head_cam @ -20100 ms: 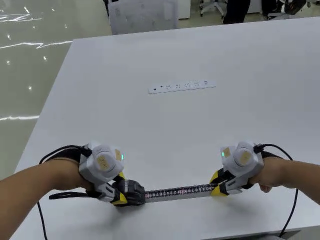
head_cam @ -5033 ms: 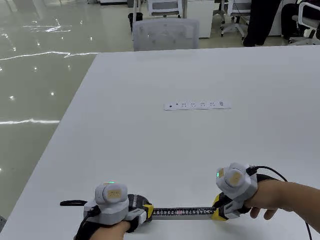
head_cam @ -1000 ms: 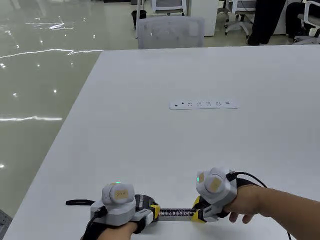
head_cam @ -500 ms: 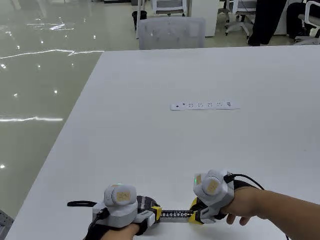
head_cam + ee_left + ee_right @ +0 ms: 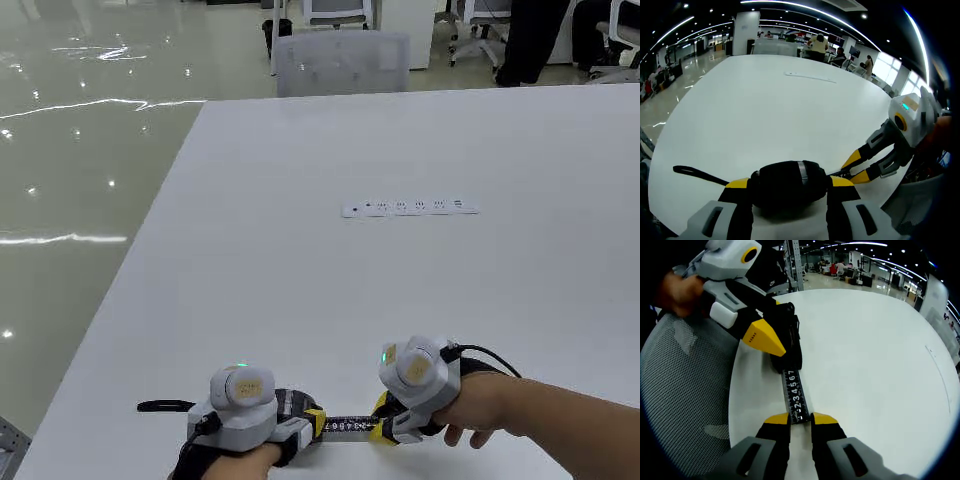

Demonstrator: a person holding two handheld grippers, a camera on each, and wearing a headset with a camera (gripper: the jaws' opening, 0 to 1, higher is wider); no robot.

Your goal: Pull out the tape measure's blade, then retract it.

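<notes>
The tape measure sits at the near edge of the table (image 5: 300, 250), toward its left corner. The left gripper (image 5: 789, 184) is closed around the black case (image 5: 790, 347), one yellow pad on each side. The right gripper (image 5: 800, 418) is pinched nearly closed on the blade (image 5: 794, 390) at its free end, so only a short numbered length shows between them. The case looks chunky and grippy, best clamped across its flat sides. The blade is probably thin sprung steel: stiff when straight, quick to kink if twisted, and apt to snap back. Hold it at the end and feed it in line with the case.
</notes>
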